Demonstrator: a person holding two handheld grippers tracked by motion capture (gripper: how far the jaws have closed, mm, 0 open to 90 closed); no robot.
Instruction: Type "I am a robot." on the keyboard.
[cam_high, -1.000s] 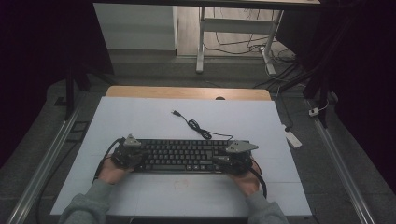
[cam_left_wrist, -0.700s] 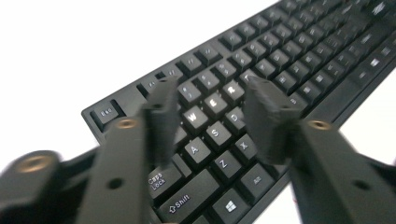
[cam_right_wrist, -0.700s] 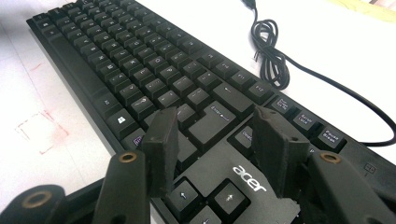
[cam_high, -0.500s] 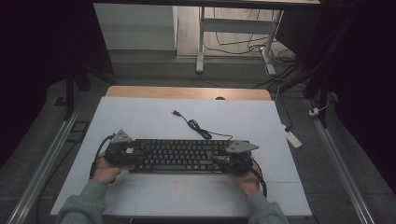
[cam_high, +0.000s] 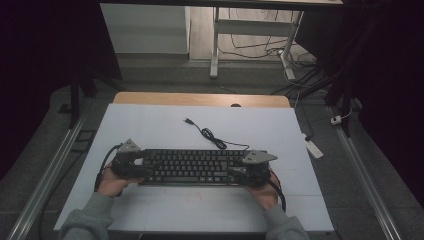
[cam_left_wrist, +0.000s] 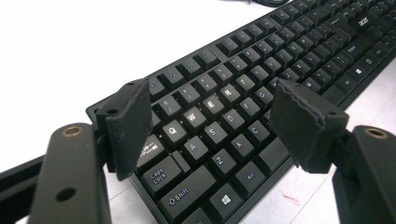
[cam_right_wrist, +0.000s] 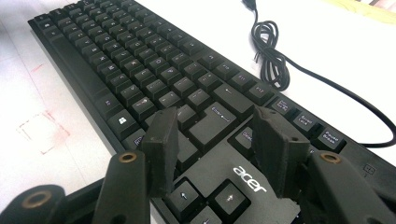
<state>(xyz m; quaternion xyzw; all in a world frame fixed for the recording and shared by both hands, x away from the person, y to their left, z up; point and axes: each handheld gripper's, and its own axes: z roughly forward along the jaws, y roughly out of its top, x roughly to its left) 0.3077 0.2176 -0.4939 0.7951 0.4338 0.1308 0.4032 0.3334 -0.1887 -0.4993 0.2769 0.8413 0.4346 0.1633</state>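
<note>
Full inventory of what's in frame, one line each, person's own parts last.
keyboard: 1, black, lying flat across the near middle of the table
keyboard cable: 1, black, loosely bundled behind the keyboard, plug end free
table: 1, white top with a wooden far edge
power strip: 1, white, on the floor right of the table
left gripper: 1, black, jaws just opened, over the keyboard's left end
right gripper: 1, black, jaws apart over the keyboard's right end, near the arrow keys
hands: 2, grey sleeves, at the near edge
</note>
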